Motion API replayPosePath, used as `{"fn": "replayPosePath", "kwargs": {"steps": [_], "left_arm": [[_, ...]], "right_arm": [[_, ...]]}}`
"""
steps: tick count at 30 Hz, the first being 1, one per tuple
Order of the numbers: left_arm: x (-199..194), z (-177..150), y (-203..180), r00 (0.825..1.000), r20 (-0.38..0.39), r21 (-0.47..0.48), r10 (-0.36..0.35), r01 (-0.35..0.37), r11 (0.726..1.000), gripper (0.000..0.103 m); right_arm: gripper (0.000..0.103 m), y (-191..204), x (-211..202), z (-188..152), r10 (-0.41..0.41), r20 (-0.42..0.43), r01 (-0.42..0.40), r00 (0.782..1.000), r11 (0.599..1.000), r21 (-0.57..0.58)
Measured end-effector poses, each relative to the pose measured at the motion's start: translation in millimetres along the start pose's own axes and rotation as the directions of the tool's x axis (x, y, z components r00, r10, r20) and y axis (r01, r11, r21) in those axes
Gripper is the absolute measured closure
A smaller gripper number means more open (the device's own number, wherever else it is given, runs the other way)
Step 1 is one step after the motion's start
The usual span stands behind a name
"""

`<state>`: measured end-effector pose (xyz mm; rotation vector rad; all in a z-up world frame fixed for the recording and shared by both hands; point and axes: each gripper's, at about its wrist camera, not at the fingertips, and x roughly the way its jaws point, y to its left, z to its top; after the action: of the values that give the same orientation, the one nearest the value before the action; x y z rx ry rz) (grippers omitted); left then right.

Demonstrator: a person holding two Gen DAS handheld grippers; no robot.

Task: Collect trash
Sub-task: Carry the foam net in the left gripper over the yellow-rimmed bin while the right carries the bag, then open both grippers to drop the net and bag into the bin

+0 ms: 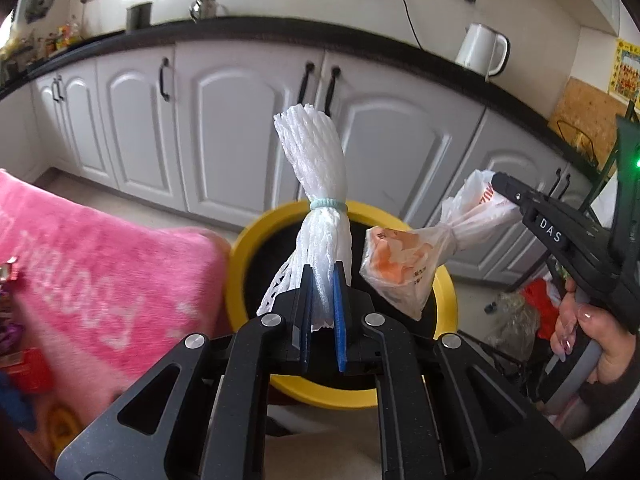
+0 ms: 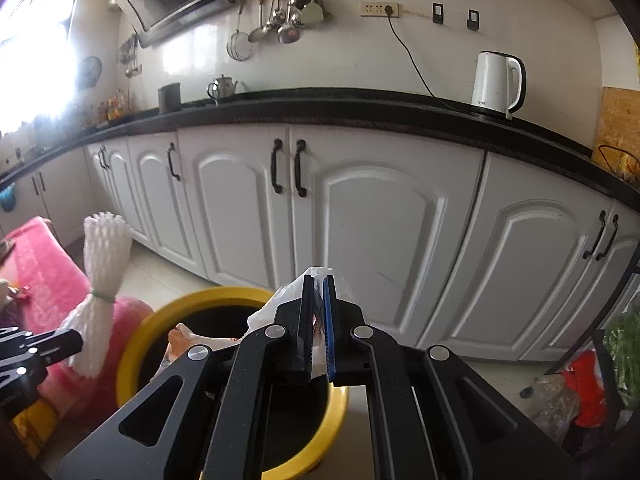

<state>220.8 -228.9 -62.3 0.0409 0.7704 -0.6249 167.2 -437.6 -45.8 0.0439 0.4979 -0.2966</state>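
The left gripper (image 1: 323,276) is seen closed on the lower end of a white foam net (image 1: 316,184), which is bound at its middle by a pale green band (image 1: 329,204) and stands up beyond the fingertips. Just behind and below these fingers a yellow bin (image 1: 240,280) with a dark inside is shown, and a pink towel (image 1: 100,272) is spread to their left. In the left wrist view the right gripper (image 1: 498,182) is seen from the side, held by a hand (image 1: 592,336), and the whole plastic bag (image 1: 404,268) can be made out: its knotted neck is pinched at the fingertips and its orange-filled body hangs over the bin's rim. In the right wrist view only the crumpled neck of the plastic bag (image 2: 320,280) is seen, clamped between the closed fingers of the right gripper (image 2: 318,280), with the bin (image 2: 160,316) directly beneath them. There the foam net (image 2: 104,280) and the left gripper (image 2: 76,338) are found far to the left of the fingers. A kettle (image 2: 496,84) on the counter (image 2: 320,108) and hanging utensils (image 2: 288,8) are shown clearly only from the right wrist.
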Motion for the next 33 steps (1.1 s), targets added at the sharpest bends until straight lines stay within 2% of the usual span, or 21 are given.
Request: {"fn": "replayPosePath", "kwargs": {"steps": [6,8,10,14,16,17,18,22,24,25,27,30,33], "left_arm": [[28,-5,3,0.998,-0.055,-0.02,-0.016,0.015,1.0,0.096],[31,-4,4,0.998,-0.061,-0.018,-0.014,0.013,1.0,0.09],[31,-5,6,0.998,-0.058,-0.019,-0.008,0.007,1.0,0.075],[30,-5,14,0.998,-0.06,-0.044,-0.007,0.005,0.999,0.06],[28,-5,16,0.998,-0.059,-0.055,-0.003,0.0,0.999,0.05],[25,-5,18,0.998,-0.055,-0.063,-0.003,0.0,0.998,0.047],[21,-6,18,0.999,-0.051,-0.067,-0.001,-0.003,0.998,0.04],[3,-6,24,0.999,-0.035,-0.093,0.018,-0.021,0.995,0.016],[-9,-6,28,1.0,-0.019,-0.118,0.018,-0.02,0.993,0.011],[-16,-6,31,1.0,-0.007,-0.132,0.025,-0.025,0.991,0.011],[-30,-7,36,0.999,0.008,-0.159,0.043,-0.041,0.986,0.011],[-53,-10,47,0.997,0.03,-0.195,0.07,-0.063,0.979,0.011],[-77,-15,57,0.993,0.057,-0.211,0.104,-0.09,0.973,0.011]], "right_arm": [[0.098,5,18,-6,0.015,-0.034,-0.015,0.999,1.0,-0.005],[0.096,3,23,-7,0.033,-0.048,-0.032,0.998,0.999,0.013],[0.092,1,26,-7,0.062,-0.055,-0.06,0.997,0.997,0.041],[0.089,-5,27,-5,0.091,-0.068,-0.084,0.993,0.992,0.098],[0.074,-8,26,-4,0.096,-0.068,-0.088,0.993,0.989,0.122],[0.073,-9,24,-4,0.095,-0.063,-0.086,0.993,0.988,0.129],[0.072,-10,21,-3,0.091,-0.058,-0.083,0.994,0.988,0.128],[0.054,-8,11,1,0.089,-0.038,-0.083,0.995,0.989,0.123],[0.049,-5,4,3,0.097,-0.032,-0.093,0.995,0.988,0.125],[0.044,-3,2,5,0.101,-0.03,-0.097,0.994,0.988,0.122],[0.038,4,-8,8,0.109,-0.014,-0.107,0.994,0.987,0.117],[0.038,19,-23,14,0.149,-0.003,-0.147,0.989,0.983,0.106],[0.026,35,-39,19,0.176,0.014,-0.177,0.984,0.98,0.095]]}}
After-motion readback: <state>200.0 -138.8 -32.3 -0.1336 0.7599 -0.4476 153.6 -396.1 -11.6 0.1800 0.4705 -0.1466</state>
